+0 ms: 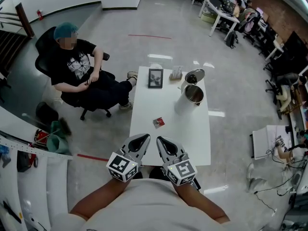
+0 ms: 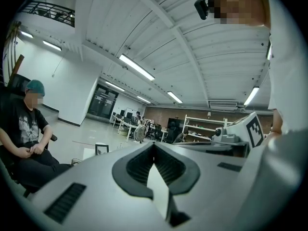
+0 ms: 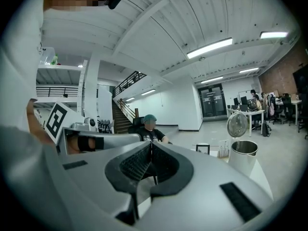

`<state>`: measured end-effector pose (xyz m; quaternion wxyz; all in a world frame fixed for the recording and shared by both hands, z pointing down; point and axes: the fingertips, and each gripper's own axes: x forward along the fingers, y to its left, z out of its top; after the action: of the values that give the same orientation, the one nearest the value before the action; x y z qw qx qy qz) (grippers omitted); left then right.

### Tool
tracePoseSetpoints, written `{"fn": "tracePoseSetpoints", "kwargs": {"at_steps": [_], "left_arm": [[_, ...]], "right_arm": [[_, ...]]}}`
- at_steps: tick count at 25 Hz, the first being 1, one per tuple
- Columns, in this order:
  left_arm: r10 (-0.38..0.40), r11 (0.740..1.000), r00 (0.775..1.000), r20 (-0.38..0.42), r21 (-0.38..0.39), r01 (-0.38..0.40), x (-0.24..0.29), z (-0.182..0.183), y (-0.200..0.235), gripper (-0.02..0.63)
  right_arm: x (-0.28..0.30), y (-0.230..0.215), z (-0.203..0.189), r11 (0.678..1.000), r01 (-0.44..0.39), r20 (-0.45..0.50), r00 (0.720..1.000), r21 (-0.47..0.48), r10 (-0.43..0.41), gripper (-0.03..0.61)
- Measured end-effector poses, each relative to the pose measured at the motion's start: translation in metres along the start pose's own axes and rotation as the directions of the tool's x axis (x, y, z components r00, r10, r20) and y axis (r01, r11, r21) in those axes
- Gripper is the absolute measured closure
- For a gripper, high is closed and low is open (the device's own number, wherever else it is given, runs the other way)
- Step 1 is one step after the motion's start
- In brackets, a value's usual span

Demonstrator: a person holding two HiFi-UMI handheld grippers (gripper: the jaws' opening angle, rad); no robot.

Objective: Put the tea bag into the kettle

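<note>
Small red tea bag packet (image 1: 158, 122): on white surface (image 1: 192, 138), 12 o'clock from your left gripper (image 1: 144, 136) and right gripper (image 1: 160, 139), both clenched and empty. Open steel kettle (image 1: 194, 95): 1 o'clock. Unclench one gripper and pinch the packet's edge.

Two handheld grippers held side by side, both closed.
The left gripper (image 1: 144, 138) and right gripper (image 1: 160, 141) point forward with jaws together and empty, tips angled inward, on bare forearms (image 1: 98, 198).

One white table (image 1: 192, 136) carries one kettle (image 1: 194, 95), one tea bag (image 1: 159, 122), one picture frame (image 1: 155, 78) and one small clear object (image 1: 176, 73).
</note>
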<state>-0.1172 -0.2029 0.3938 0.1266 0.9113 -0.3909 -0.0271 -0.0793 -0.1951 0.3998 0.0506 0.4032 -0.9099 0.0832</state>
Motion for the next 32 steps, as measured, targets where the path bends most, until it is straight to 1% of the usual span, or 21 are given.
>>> {"fn": "tracePoseSetpoints", "kwargs": {"at_steps": [4, 11, 14, 18, 20, 25, 29, 32], "left_arm": [[0.005, 1.000, 1.000, -0.013, -0.005, -0.005, 0.029, -0.004, 0.008, 0.603], [0.039, 0.997, 0.997, -0.069, -0.061, -0.044, 0.072, -0.029, 0.026, 0.603], [0.065, 0.995, 0.994, -0.090, -0.075, -0.072, 0.090, -0.046, 0.042, 0.603], [0.090, 0.994, 0.989, -0.118, -0.056, -0.097, 0.107, -0.073, 0.057, 0.603], [0.097, 0.991, 0.984, -0.148, -0.073, -0.109, 0.112, -0.088, 0.062, 0.603], [0.120, 0.984, 0.973, -0.198, -0.108, -0.143, 0.123, -0.128, 0.076, 0.603], [0.147, 0.976, 0.963, -0.227, -0.127, -0.179, 0.130, -0.158, 0.094, 0.603], [0.172, 0.970, 0.956, -0.238, -0.130, -0.207, 0.137, -0.175, 0.108, 0.603]], "right_arm": [[0.009, -0.028, -0.009, 1.000, -0.002, -0.028, 1.000, 0.009, 0.002, 0.566], [0.024, -0.075, -0.024, 1.000, -0.022, -0.067, 0.998, 0.021, 0.023, 0.566], [0.038, -0.094, -0.039, 0.999, -0.034, -0.090, 0.995, 0.011, 0.035, 0.565], [0.054, -0.117, -0.063, 0.998, -0.057, -0.137, 0.989, 0.013, 0.058, 0.565], [0.060, -0.123, -0.079, 0.997, -0.074, -0.175, 0.982, 0.019, 0.077, 0.562], [0.076, -0.148, -0.128, 0.996, -0.089, -0.270, 0.958, 0.018, 0.091, 0.525], [0.097, -0.167, -0.163, 0.997, -0.082, -0.332, 0.940, 0.007, 0.080, 0.453], [0.111, -0.176, -0.186, 0.996, -0.094, -0.367, 0.926, 0.004, 0.089, 0.416]]}}
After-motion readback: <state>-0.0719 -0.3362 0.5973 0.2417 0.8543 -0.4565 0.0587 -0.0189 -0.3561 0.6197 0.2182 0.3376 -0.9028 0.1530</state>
